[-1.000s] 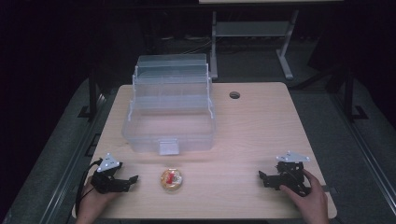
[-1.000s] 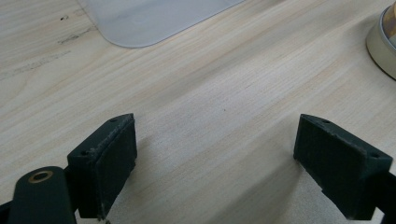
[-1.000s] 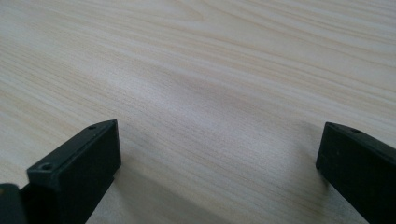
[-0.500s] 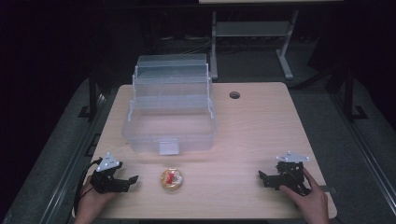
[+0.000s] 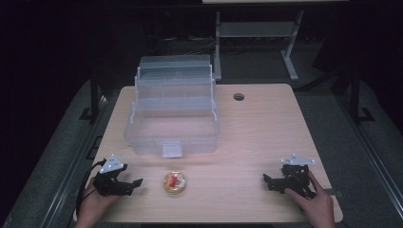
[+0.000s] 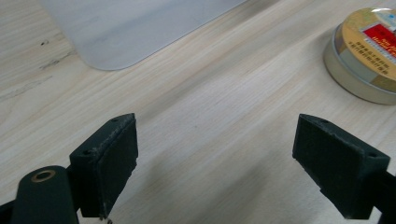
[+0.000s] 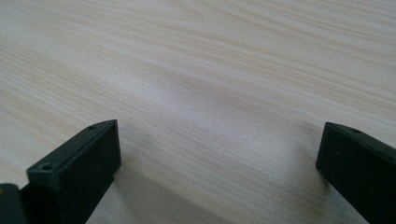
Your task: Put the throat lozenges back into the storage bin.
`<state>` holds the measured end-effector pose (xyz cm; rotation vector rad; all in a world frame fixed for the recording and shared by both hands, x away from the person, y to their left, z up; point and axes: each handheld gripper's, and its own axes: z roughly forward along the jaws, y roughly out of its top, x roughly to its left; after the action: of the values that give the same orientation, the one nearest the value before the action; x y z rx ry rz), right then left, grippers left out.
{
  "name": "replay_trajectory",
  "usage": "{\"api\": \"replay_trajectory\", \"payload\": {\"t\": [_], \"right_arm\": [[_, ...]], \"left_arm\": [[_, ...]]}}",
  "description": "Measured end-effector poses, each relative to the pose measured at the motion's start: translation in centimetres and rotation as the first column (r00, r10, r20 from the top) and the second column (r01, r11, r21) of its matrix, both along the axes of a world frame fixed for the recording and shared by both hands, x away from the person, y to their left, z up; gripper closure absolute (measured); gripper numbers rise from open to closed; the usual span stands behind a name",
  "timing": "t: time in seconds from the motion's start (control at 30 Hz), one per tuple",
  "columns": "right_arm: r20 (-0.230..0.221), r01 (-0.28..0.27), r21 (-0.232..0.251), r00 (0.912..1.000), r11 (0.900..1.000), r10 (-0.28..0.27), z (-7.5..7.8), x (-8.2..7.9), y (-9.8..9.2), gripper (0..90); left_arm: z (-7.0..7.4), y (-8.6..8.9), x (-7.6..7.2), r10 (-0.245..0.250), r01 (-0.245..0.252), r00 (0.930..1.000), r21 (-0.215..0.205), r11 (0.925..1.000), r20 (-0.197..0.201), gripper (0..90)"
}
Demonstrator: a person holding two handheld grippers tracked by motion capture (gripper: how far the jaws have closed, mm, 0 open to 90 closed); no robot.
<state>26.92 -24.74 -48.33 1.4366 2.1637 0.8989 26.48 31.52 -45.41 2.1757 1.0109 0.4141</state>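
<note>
A small round tin (image 5: 174, 182) with a yellow and red lid lies on the wooden table (image 5: 256, 137) near the front edge; the left gripper view has the tin (image 6: 366, 56) at its upper right. My left gripper (image 5: 135, 183) rests on the table just left of the tin, open, with bare wood between its jaws (image 6: 215, 163). My right gripper (image 5: 267, 180) sits at the front right, also open over bare wood (image 7: 219, 163). A clear plastic box (image 5: 173, 118) with stepped tiers stands open behind the tin.
A corner of the clear box (image 6: 126, 28) reaches into the left gripper view at the top. A round cable hole (image 5: 238, 97) is in the table's far right part. A metal stand (image 5: 256, 33) is on the dark floor beyond the table.
</note>
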Motion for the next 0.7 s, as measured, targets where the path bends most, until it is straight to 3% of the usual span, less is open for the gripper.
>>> {"api": "replay_trajectory", "payload": {"t": [0.7], "right_arm": [[0.0, 0.0, 0.0, 1.0, 1.0, 0.0, 0.0, 0.0, 0.0, 0.0]], "left_arm": [[1.0, -1.6, -0.1, -0.057, 0.057, 0.9984, 0.001, 0.9984, -0.006, 14.1]]}}
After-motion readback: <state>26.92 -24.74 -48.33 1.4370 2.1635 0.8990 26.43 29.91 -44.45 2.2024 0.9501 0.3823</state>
